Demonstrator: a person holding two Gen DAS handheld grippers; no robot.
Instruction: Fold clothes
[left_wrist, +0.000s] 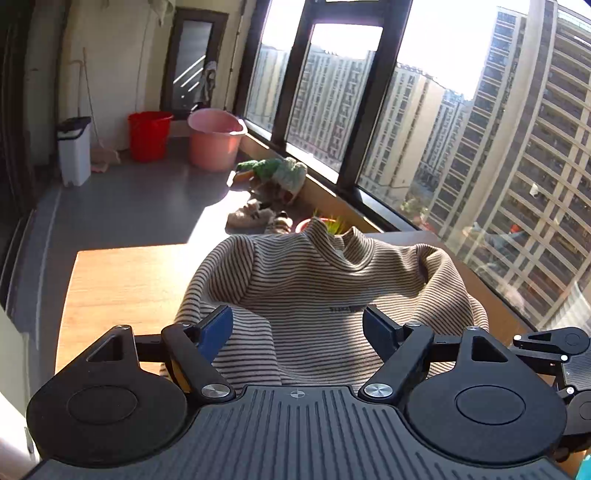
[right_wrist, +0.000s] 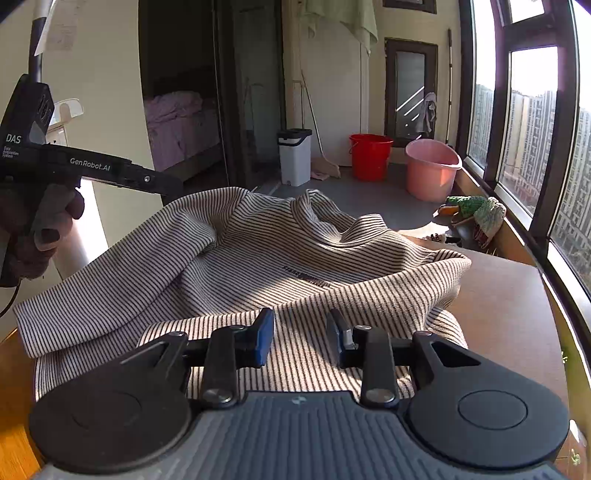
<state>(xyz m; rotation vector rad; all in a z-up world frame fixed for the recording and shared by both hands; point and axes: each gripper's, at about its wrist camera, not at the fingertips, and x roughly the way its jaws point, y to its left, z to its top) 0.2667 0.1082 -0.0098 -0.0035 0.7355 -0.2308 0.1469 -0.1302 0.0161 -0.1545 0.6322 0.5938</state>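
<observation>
A beige long-sleeved top with thin dark stripes and a high collar (left_wrist: 314, 291) lies rumpled on the wooden worktop (left_wrist: 122, 284), its collar end away from both cameras and a small dark printed label across the chest. In the right wrist view one sleeve of the top (right_wrist: 110, 273) trails off to the left and the near hem is doubled over itself.

The left claw (left_wrist: 297, 328) hangs just above the near part of the cloth with its blue-padded jaws spread wide and nothing between them. The right claw (right_wrist: 299, 332) is likewise parted over the folded hem, its jaws closer together than the left pair; whether its tips touch the fabric is hard to tell from this angle.

In the right wrist view the left claw's black body, marked "GenRobot.AI", juts in from the left above the sleeve, held by the person's left hand (right_wrist: 44, 229).

Beyond the worktop's far edge a small potted plant with spiky green leaves (left_wrist: 327, 223) stands close behind the collar. Farther off on the grey floor lie a heap of green and white knitted things (left_wrist: 277, 173), a pink plastic bucket (left_wrist: 216, 138), a red plastic bucket (left_wrist: 149, 134) and a white bin with a black lid (left_wrist: 74, 149). Tall windows run along the right side.
</observation>
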